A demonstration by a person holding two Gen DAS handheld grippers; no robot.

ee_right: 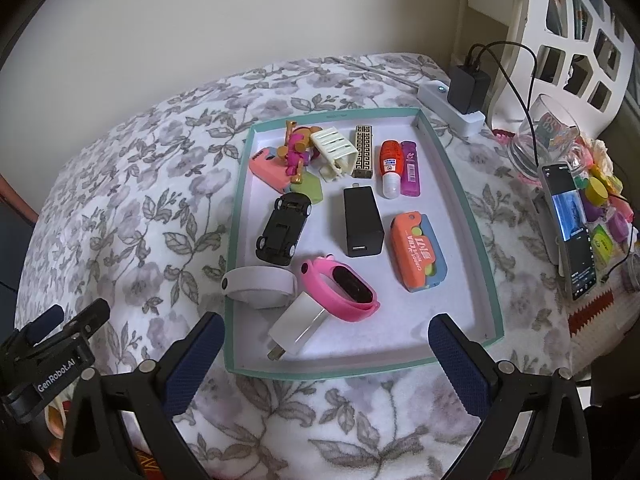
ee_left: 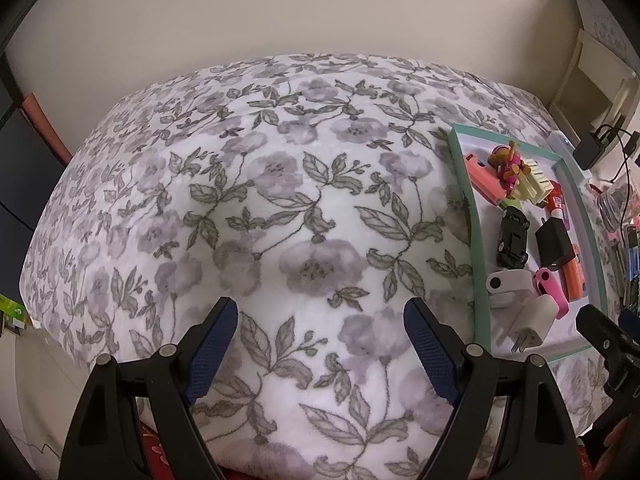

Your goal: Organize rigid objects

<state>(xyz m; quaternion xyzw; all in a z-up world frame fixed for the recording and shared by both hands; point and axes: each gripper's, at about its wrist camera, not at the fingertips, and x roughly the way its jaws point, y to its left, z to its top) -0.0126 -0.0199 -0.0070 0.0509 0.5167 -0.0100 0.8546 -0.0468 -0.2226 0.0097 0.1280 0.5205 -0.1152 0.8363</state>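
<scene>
With both tongs spread wide and holding nothing, the scene fits either picking from or having filled the tray [ee_right: 472, 216]. Right gripper [ee_right: 326, 346] hovers over the tray's near rim; nearest are the white plug [ee_right: 298, 330], pink band [ee_right: 340, 286], grey band [ee_right: 260, 286], then the toy car [ee_right: 284, 228], black charger [ee_right: 362, 222] and figurine [ee_right: 294, 148]. Any grasp should straddle one item cleanly. Left gripper [ee_left: 320, 350] hangs over bare blanket [ee_left: 240, 200], tray to its right.
</scene>
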